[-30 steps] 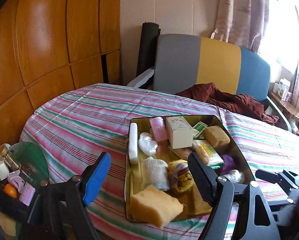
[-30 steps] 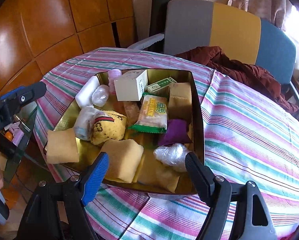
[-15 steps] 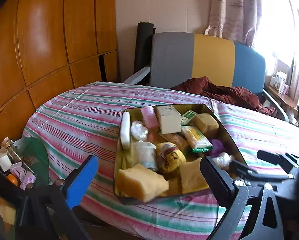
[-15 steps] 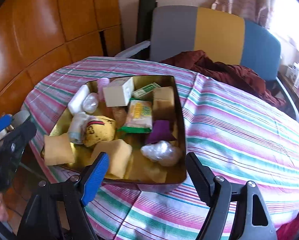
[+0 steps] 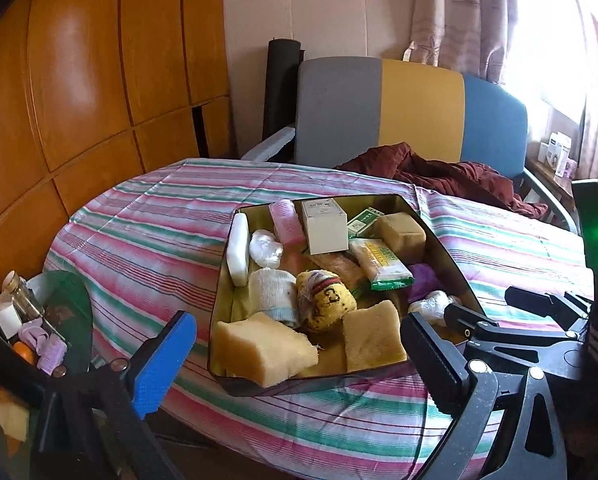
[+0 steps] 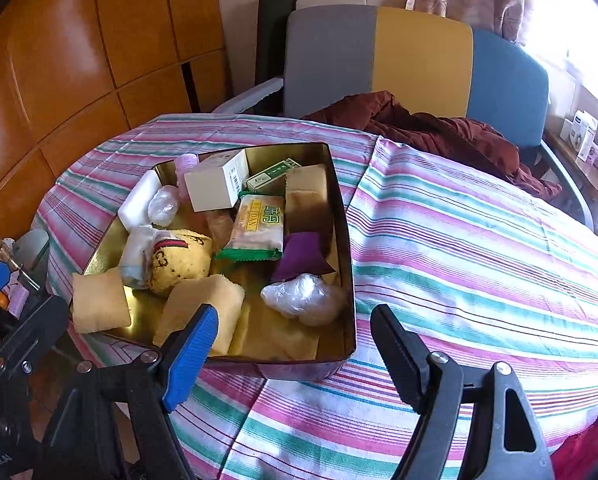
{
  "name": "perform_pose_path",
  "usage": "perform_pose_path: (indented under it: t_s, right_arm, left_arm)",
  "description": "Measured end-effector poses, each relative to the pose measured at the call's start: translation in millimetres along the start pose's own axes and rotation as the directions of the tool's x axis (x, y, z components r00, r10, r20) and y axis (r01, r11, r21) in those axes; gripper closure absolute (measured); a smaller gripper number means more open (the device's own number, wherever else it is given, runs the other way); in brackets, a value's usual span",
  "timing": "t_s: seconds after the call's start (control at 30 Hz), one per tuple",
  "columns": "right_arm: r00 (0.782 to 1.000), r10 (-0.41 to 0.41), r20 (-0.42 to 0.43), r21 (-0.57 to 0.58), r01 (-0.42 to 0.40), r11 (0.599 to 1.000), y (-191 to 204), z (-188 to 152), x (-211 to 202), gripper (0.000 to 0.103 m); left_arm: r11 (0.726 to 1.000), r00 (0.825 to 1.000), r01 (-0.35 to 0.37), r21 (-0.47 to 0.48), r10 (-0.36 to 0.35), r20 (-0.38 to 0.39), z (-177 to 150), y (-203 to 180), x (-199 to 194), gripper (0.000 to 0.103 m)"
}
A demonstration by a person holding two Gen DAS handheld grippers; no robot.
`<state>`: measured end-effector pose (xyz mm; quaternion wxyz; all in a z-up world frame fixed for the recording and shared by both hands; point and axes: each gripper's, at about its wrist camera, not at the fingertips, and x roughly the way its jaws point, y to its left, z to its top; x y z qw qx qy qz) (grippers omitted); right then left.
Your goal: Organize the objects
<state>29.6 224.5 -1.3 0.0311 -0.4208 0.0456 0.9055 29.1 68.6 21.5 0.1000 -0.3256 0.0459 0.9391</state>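
A gold metal tin [image 5: 443,240] [image 6: 341,216] sits on the striped tablecloth, full of small items: yellow sponges [image 5: 261,348] [image 6: 201,306], a white box [image 5: 325,226] [image 6: 215,184], a green snack packet [image 5: 381,258] [image 6: 259,224], a yellow sock ball [image 5: 325,300] [image 6: 179,260], a purple pouch [image 6: 299,258] and a clear plastic wad [image 6: 303,298]. My left gripper [image 5: 299,352] is open and empty just before the tin's near edge. My right gripper [image 6: 293,344] is open and empty at the tin's near right corner.
The table [image 6: 479,248] is round, with the striped cloth hanging over its edge. A grey, yellow and blue chair [image 5: 411,108] with a dark red garment [image 5: 447,172] stands behind. A low side stand [image 5: 27,320] with small items is at the left. Wooden panels line the left wall.
Both grippers have pulled back from the tin and risen a little; the tin now looks smaller and farther in both views. Nothing in the tin has moved.
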Motion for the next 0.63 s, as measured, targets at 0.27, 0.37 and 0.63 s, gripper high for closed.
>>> perform_pose_path:
  t_s: [0.27, 0.37, 0.63]
  right_arm:
    - [1.0, -0.003, -0.011, -0.016, 0.003, 1.0, 6, 2, 6, 0.023]
    - [1.0, -0.002, -0.014, -0.022, 0.002, 1.0, 7, 3, 7, 0.023]
    - [1.0, -0.002, -0.019, -0.026, 0.001, 1.0, 11, 3, 11, 0.023]
  left_arm:
    - [1.0, 1.0, 0.008, -0.03, -0.009, -0.017, 0, 7, 6, 0.0]
    - [0.999, 1.0, 0.005, -0.038, -0.005, -0.017, -1, 9, 7, 0.0]
    - [0.999, 1.0, 0.007, -0.04, -0.008, -0.028, -2, 12, 10, 0.0]
